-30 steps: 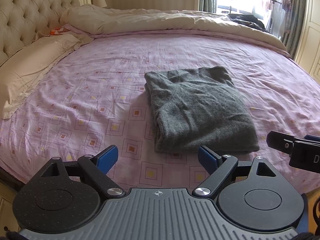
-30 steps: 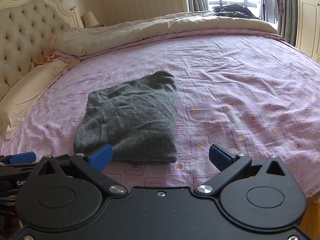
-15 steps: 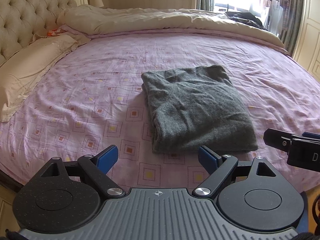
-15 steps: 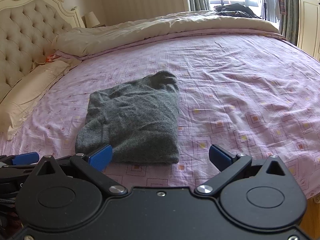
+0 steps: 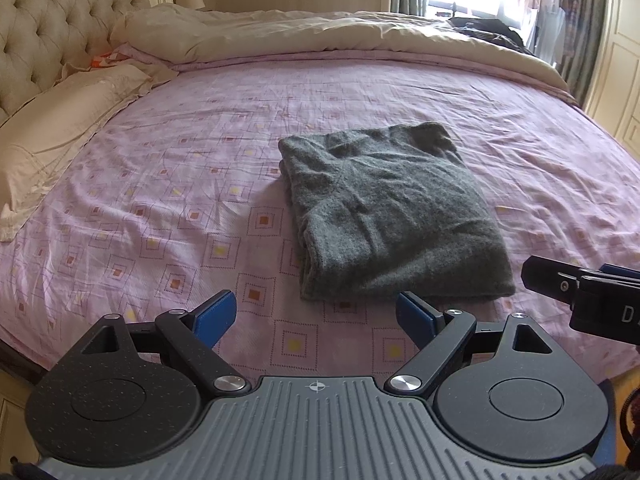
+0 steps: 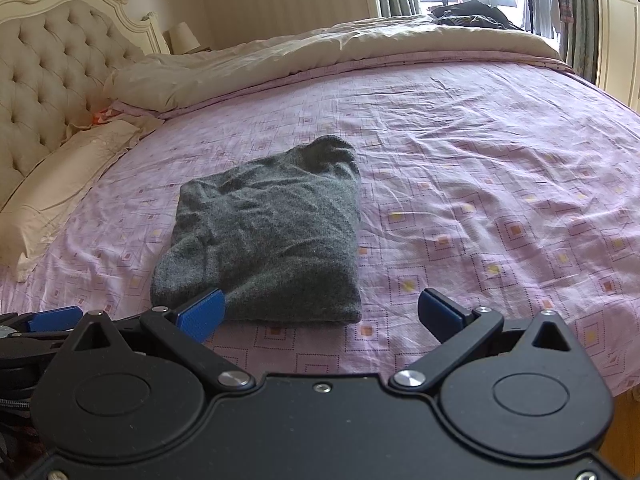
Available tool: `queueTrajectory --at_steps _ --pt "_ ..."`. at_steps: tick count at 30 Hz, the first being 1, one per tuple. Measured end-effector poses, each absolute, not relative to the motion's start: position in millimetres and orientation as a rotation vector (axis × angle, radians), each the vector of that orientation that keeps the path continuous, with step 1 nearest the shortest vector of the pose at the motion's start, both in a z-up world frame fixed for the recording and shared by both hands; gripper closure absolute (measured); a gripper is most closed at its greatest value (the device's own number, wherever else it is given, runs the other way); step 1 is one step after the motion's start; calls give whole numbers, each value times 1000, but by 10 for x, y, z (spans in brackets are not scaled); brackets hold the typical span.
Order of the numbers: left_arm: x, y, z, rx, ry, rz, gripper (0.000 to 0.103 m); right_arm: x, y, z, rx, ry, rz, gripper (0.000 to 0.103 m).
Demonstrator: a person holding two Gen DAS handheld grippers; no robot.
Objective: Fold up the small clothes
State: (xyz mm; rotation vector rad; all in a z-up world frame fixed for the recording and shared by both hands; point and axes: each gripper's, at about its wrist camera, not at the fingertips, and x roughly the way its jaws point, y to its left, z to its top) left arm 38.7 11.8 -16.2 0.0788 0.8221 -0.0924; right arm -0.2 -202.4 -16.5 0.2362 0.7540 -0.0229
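Blue pads (image 5: 214, 312) on the left tool (image 5: 316, 314) stand wide apart with nothing between them. The right tool (image 6: 320, 312) is wide too and holds nothing. Both tools hang above the near edge of the bed (image 5: 160, 184), side by side. The folded grey sweater (image 5: 392, 216) lies flat on the pink sheet, just past the pads, near that edge. Its near edge is a thick fold; its left side shows stacked layers. Bare sheet lies all around the sweater, with lots of room to the left, the right and behind. A cream pillow (image 5: 60, 128) and the headboard (image 6: 48, 80) sit far left. A cream blanket (image 5: 320, 36) is bunched along the far edge.
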Motion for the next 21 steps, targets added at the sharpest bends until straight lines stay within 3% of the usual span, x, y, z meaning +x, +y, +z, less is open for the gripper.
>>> queueTrajectory --at_steps 21 --pt "403 104 -194 86 828 -94 16 18 -2009 -191 245 763 -17 0"
